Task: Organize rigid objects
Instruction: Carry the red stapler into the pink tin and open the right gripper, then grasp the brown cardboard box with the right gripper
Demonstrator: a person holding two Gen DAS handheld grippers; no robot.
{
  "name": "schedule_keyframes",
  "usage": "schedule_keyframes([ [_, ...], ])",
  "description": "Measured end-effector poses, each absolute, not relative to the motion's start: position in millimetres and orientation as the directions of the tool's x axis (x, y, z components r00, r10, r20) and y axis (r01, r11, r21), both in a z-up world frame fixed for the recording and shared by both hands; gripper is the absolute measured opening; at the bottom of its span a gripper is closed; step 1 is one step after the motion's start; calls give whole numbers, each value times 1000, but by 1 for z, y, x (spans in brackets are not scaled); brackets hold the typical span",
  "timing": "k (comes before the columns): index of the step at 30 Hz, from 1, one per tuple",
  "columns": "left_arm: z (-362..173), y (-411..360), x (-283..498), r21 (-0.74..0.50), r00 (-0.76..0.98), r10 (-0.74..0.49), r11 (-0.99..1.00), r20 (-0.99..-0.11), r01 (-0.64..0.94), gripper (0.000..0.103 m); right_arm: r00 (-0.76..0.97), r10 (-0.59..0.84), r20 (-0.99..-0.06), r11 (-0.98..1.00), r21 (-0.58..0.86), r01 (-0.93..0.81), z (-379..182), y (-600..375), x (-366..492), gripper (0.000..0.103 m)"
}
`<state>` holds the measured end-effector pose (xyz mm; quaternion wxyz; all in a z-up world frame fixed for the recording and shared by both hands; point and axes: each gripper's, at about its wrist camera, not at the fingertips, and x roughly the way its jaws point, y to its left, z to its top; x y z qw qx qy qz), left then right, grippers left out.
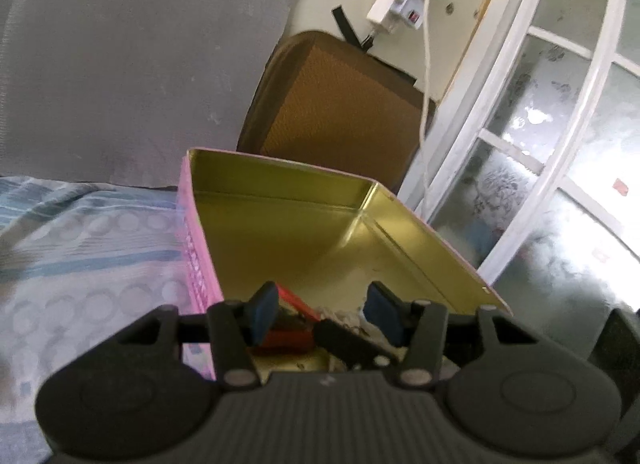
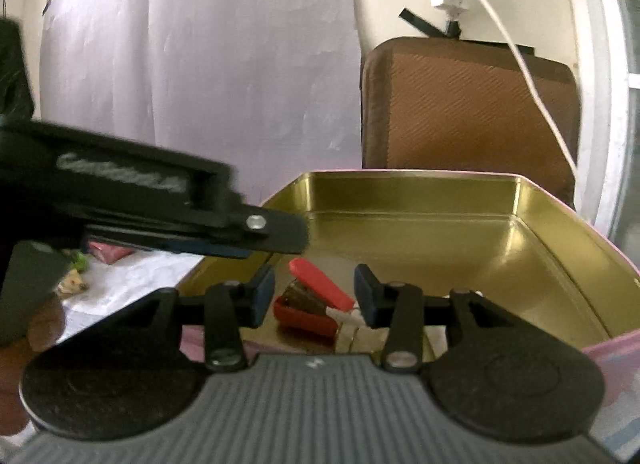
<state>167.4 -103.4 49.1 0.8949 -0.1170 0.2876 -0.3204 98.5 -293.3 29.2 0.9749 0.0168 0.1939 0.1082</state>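
While both claws hover over the near edge of the open pink tin box with a golden inside, a small red plastic stapler lies on the box floor close to that edge, beside some white crumpled bits. The right gripper is released, its blue pads apart, not touching the stapler. The left gripper is released too, with nothing pressed. The box rests on a blue patterned cloth.
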Motion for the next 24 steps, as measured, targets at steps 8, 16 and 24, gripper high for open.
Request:
schedule_keyframes([
  [8,52,-39,109,-388,674,-611,789,-415,477,53,919,216,-331,974,141,-178,38,-298,58,46],
  [16,20,73,56,-331,778,-411,903,-475,275,53,886,342,-313,939,154,-308,56,-253,42,47],
  [24,1,171,38,-227,863,-69,972,-500,-54,55,772,490,-404,870,176,-460,46,-147,61,62],
])
